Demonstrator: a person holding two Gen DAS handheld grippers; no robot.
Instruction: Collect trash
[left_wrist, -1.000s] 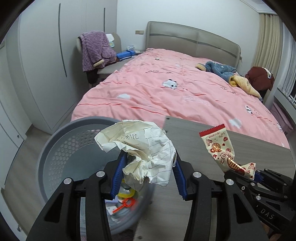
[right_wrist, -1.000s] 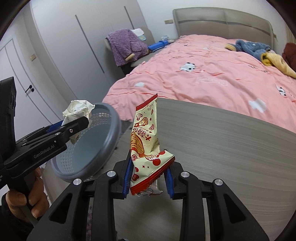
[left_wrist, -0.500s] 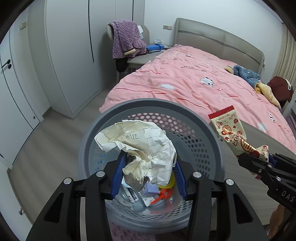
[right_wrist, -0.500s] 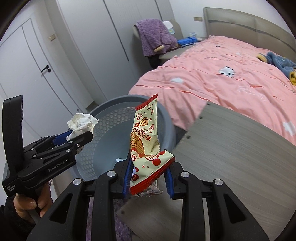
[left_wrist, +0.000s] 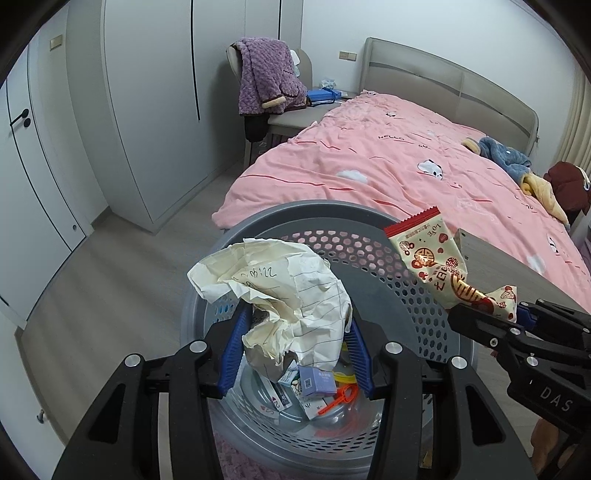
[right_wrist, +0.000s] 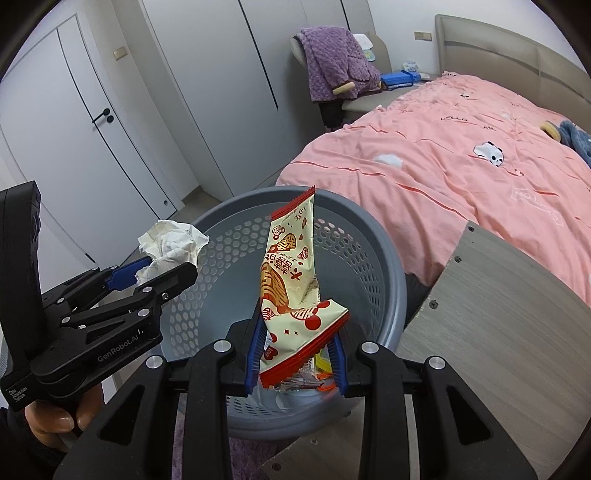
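Observation:
My left gripper (left_wrist: 295, 347) is shut on a crumpled ball of lined paper (left_wrist: 280, 288) and holds it over the open grey perforated basket (left_wrist: 417, 291). My right gripper (right_wrist: 297, 354) is shut on a cream and red snack wrapper (right_wrist: 291, 280), also above the basket (right_wrist: 373, 258). The wrapper shows in the left wrist view (left_wrist: 432, 258) at the basket's right rim. The left gripper with the paper (right_wrist: 170, 243) shows at the left of the right wrist view. Several small bits of trash (left_wrist: 317, 387) lie on the basket's bottom.
A grey wood-grain table (right_wrist: 498, 350) lies right of the basket. A bed with a pink duvet (left_wrist: 406, 170) stands behind. A chair with a purple blanket (left_wrist: 266, 77) and white wardrobes (left_wrist: 147, 92) are at the back left. A purple rug (right_wrist: 251, 454) lies under the basket.
Both grippers have swung left from above the table to over the basket, each still holding its piece of trash. The basket's inside and its contents have come into view.

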